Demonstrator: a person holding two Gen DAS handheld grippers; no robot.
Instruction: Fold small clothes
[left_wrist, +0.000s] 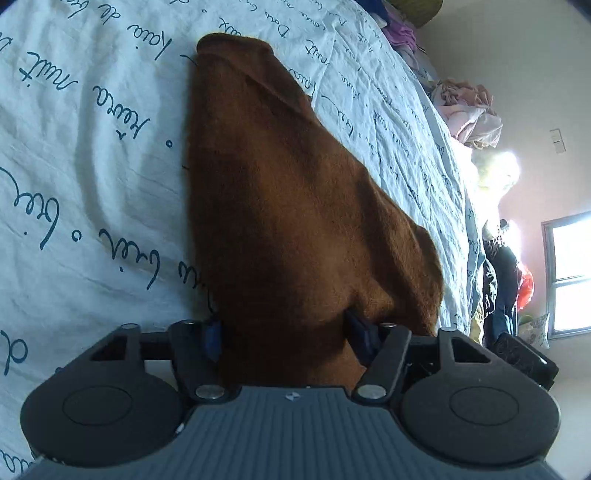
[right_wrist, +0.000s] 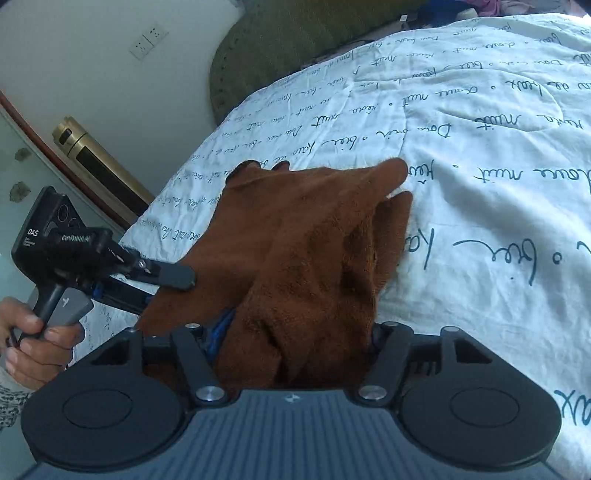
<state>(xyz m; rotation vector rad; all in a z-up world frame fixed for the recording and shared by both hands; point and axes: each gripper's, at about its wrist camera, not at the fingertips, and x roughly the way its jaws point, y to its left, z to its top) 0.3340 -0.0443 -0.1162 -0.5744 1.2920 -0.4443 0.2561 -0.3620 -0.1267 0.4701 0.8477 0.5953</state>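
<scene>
A brown fuzzy garment (left_wrist: 295, 206) lies on a white bedspread (left_wrist: 92, 147) printed with dark script. In the left wrist view its near end fills the space between my left gripper's (left_wrist: 284, 328) jaws, and the blue pads (left_wrist: 212, 338) press on it from both sides. In the right wrist view the garment (right_wrist: 314, 236) is bunched in folds, and my right gripper (right_wrist: 295, 332) is shut on its near end. The left gripper (right_wrist: 170, 293) shows there too, gripping the garment's left edge, with a person's hand (right_wrist: 37, 343) holding it.
A green cushion (right_wrist: 280, 48) sits at the head of the bed. Pink clothes (left_wrist: 469, 110) are piled along the far bed edge, near a bright window (left_wrist: 569, 273). A gold standing unit (right_wrist: 96, 158) and a wall socket (right_wrist: 149, 40) are left of the bed.
</scene>
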